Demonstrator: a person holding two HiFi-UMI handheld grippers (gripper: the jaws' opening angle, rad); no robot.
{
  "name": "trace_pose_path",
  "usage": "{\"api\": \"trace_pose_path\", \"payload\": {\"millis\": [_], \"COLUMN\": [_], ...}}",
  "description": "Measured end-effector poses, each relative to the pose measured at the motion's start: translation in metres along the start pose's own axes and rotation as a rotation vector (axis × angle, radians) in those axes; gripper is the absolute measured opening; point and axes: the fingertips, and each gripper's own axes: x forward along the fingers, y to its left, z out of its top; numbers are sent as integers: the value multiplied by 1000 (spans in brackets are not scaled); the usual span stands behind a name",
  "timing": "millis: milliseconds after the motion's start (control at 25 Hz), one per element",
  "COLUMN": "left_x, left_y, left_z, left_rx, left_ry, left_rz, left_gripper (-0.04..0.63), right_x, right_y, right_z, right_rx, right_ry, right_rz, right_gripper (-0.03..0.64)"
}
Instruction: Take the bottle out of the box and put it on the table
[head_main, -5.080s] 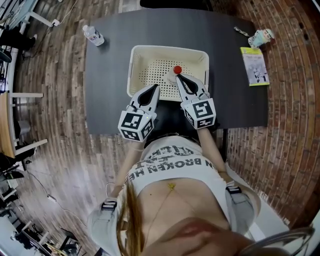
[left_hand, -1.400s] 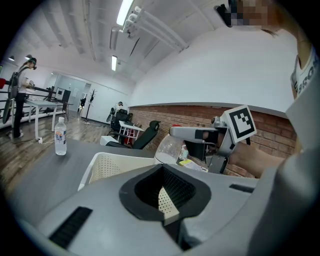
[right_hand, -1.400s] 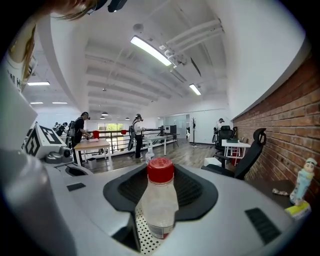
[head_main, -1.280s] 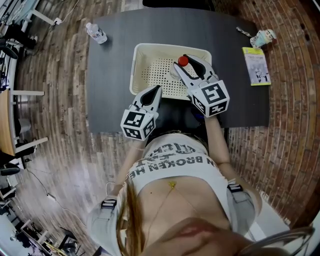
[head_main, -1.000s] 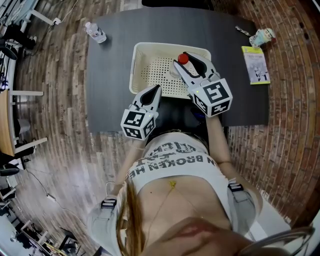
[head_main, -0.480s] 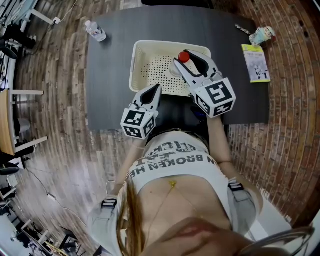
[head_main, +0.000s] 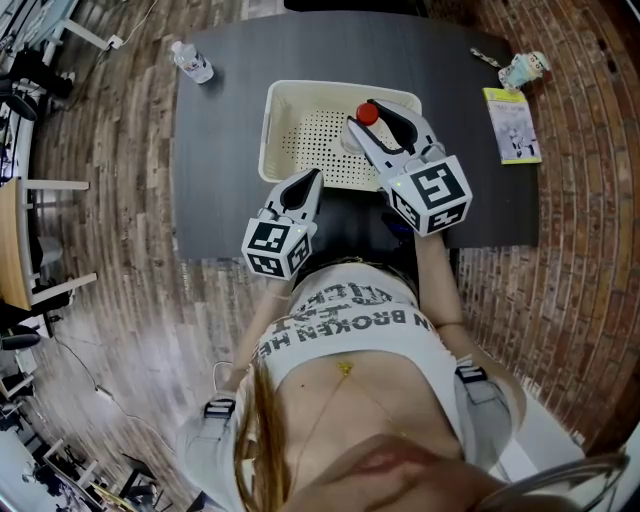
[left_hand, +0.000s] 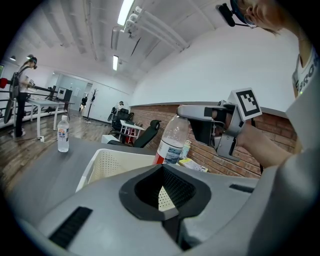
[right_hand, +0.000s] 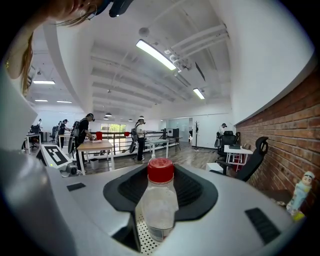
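Observation:
A clear bottle with a red cap (head_main: 366, 114) is clamped between the jaws of my right gripper (head_main: 370, 120), held upright above the right part of the cream perforated box (head_main: 272, 130). In the right gripper view the bottle (right_hand: 159, 200) stands between the dark pads, with the box floor (right_hand: 144, 236) below it. The left gripper view shows the bottle (left_hand: 171, 142) hanging clear of the box (left_hand: 117, 162), gripped near its top by the right gripper (left_hand: 200, 112). My left gripper (head_main: 313, 177) rests at the box's near edge, jaws together and holding nothing.
The box sits on a dark table (head_main: 220, 150). A second water bottle (head_main: 190, 62) stands at the far left corner. A yellow booklet (head_main: 510, 128) and a small figurine (head_main: 523, 72) lie at the far right. Brick floor surrounds the table.
Since five seconds ago my right gripper has lifted the bottle from inside the box to above it. Over the last second it barely moved. The left gripper stayed still.

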Motion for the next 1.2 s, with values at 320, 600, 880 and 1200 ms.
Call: {"api": "trace_pose_path", "payload": {"millis": [320,600,880,1200], "left_x": [-1,5,18,32], "left_y": [-3,-11,-28,-51], "left_z": [1,-1,-4,-4], "left_rx": [5,8,15,27], "left_ry": [1,11,23,30], "left_rz": [-1,-14,-36,-64], "left_gripper": [5,5,5,5], "right_x": [-2,-15,-43,-82], "right_y": [1,-12,-40,-83], "right_z": [-1,2,3,-2], "right_rx": [5,15,24,36], "right_ry": [5,-13,-27,-29], "right_rz": [3,-20,-81,-187], "right_gripper": [155,156,156,155]}}
